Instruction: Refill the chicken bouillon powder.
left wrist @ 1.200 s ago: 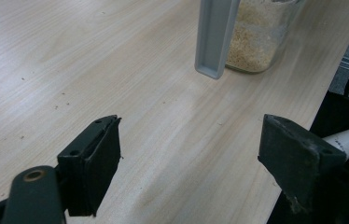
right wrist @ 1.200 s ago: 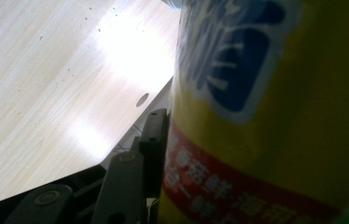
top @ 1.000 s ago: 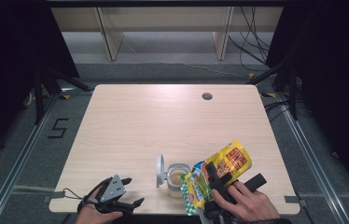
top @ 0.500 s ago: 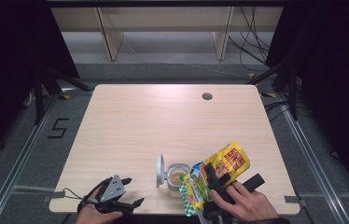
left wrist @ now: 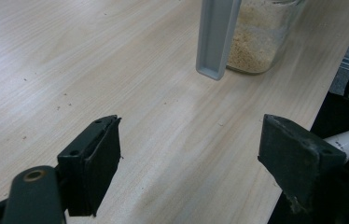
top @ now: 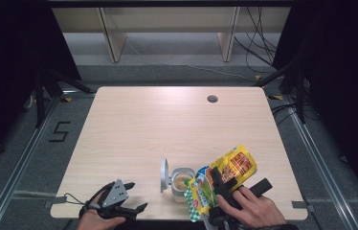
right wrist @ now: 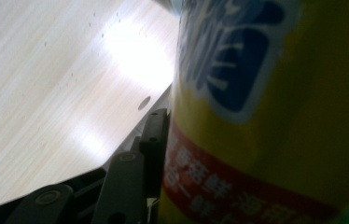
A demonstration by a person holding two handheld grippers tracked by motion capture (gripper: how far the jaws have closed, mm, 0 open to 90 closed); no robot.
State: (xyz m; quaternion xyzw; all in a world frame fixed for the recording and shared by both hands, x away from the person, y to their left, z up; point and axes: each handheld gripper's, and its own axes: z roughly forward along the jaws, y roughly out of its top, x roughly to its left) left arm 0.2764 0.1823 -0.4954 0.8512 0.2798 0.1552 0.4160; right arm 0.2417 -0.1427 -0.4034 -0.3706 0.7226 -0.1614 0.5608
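Two tongs share the work at the frame's bottom: the right gripper [top: 221, 188] clamps the yellow bag [top: 232, 167], tipped toward the open jar [top: 182, 183] for pouring, while the left gripper [top: 131, 197] waits open and empty.

The high view looks forward and down from above the near edge of the desk [top: 134, 124], taking in its whole top, the floor around it and shelving beyond. The left gripper view sits low and close over the desk surface, looking along it toward the glass jar [left wrist: 261, 37] of grains and its grey lid [left wrist: 215, 37], both of which the high view also shows near the front edge. The right gripper view is pressed right up against the yellow pouch [right wrist: 275, 121], blurred by nearness, with desk top at its left; the high view shares that pouch.
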